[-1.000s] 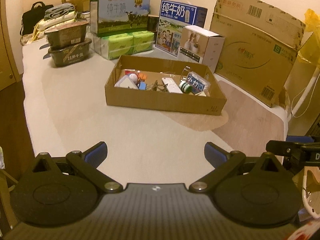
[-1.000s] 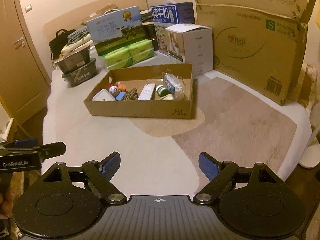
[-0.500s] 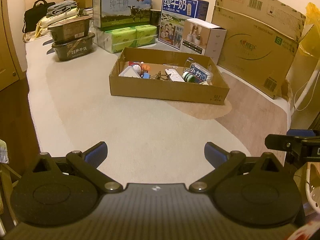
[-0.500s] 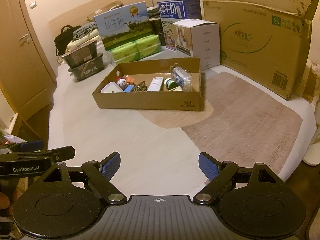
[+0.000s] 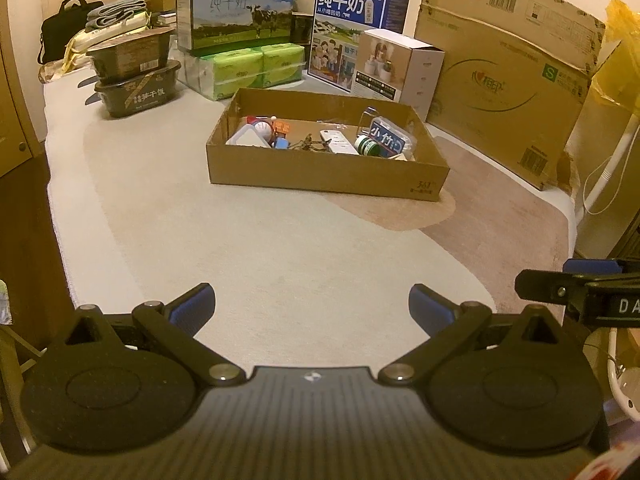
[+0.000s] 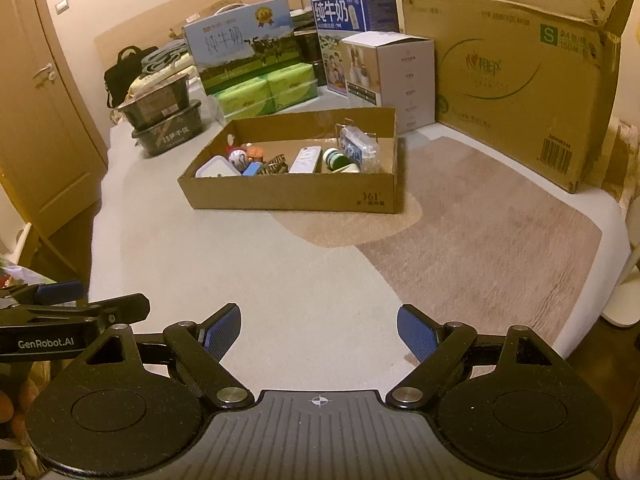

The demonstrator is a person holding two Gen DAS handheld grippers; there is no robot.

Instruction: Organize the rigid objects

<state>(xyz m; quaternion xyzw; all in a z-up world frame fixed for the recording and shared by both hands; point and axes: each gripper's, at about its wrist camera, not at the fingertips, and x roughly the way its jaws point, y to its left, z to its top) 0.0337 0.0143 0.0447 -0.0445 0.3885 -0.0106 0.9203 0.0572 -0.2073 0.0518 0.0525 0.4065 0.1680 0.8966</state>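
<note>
Here, pale rug (image 5: 256, 240), cardboard tray (image 5: 320, 172), wooden door (image 6: 44, 120)

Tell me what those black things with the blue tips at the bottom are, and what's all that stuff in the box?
Those are grabbing tools, one in each of a person's hands. Each tool has a camera looking forward past its two fingers. One picture comes from the left gripper, the other from the right gripper. In each picture you can also spot the other tool poking in at the side. The blue tips are the pads that pinch things. Both pairs of fingers are spread apart now and hold nothing.

Ahead, on the rug, sits an open cardboard box. Inside are small things: a white remote, a green-capped bottle, a little toy with a round white face and a clear packet with a blue label. Bigger boxes stand behind it.
</note>
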